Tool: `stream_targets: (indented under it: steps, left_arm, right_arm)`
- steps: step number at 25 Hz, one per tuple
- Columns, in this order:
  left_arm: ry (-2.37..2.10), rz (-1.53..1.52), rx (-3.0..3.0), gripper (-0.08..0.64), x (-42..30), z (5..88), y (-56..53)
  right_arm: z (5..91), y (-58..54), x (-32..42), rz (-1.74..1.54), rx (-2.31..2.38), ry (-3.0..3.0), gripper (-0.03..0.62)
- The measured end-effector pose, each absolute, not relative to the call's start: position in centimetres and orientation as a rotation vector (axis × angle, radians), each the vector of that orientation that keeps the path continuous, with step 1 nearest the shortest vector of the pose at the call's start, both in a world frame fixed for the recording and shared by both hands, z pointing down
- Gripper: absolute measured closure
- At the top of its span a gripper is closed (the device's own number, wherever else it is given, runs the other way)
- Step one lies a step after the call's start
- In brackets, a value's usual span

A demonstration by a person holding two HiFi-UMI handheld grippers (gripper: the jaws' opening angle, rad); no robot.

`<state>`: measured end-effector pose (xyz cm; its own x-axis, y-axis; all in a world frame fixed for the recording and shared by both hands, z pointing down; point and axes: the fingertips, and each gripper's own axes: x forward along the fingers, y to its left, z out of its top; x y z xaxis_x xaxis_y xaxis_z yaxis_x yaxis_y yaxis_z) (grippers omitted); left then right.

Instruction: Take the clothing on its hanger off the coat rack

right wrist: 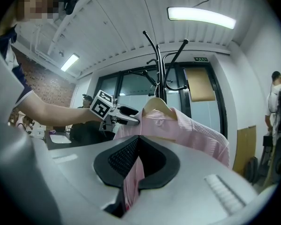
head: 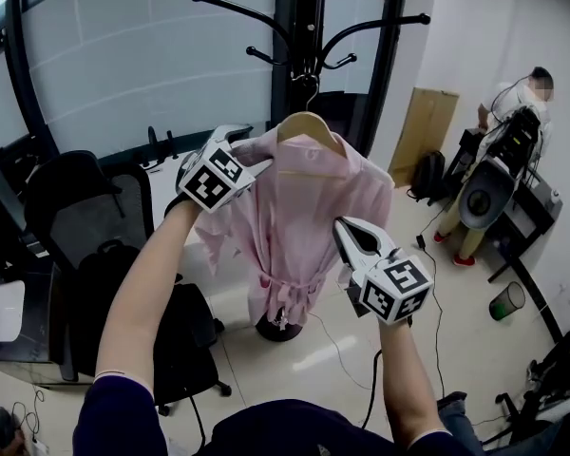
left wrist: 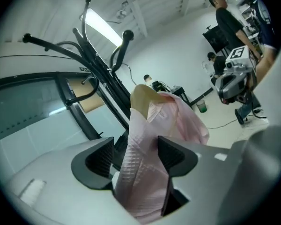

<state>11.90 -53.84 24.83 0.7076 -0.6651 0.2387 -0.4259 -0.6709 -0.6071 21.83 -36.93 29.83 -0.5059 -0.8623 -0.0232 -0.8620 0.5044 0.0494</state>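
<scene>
A pink garment [head: 299, 217] hangs on a wooden hanger [head: 309, 126], whose hook sits at the black coat rack [head: 304, 27]. My left gripper [head: 256, 164] is at the garment's left shoulder. In the left gripper view its jaws [left wrist: 136, 153] stand wide apart with the pink cloth [left wrist: 145, 168] running loosely between them, below the hanger's end [left wrist: 143, 97]. My right gripper [head: 347, 231] is at the garment's right side. In the right gripper view its jaws [right wrist: 136, 142] are shut, with a fold of pink cloth [right wrist: 131, 182] pinched between them.
Black office chairs [head: 76, 207] and a desk stand at the left, close to the rack's base [head: 280, 329]. A person [head: 513, 112] stands by equipment at the right, with a green bin [head: 506, 300] nearby. Cables run across the floor.
</scene>
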Motion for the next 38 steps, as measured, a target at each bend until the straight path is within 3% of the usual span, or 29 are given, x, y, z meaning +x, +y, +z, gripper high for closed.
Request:
stream_targets:
  steps: [7,8,11,12,27,38]
  left_arm:
    - [0.718,-0.723,-2.403,0.285,14.0,26.1,-55.7]
    - [0.713,-0.734,-2.387,0.307,14.2,26.3,-56.1]
    - [0.715,-0.761,-2.358,0.489,14.5,27.1,-56.8]
    - [0.727,-0.761,-2.361,0.496,14.5,27.2,-56.8]
    - [0.749,-0.752,-2.316,0.505,15.8,23.1,-54.6]
    - [0.75,-0.796,-2.335,0.504,18.0,27.4,-51.1]
  right_arm:
    - [30.1,-36.6,23.8,-0.072,1.627,-2.673,0.591]
    - [30.2,-36.5,24.1,-0.07,1.637,-2.667,0.591]
    - [30.6,-36.2,25.0,-0.058,1.666,-2.65,0.592]
    - [30.7,-36.2,25.3,-0.055,1.673,-2.645,0.591]
    - [31.0,-34.8,27.3,-0.047,1.692,-2.655,0.592]
    - [31.7,-33.3,29.2,-0.016,1.668,-2.704,0.591]
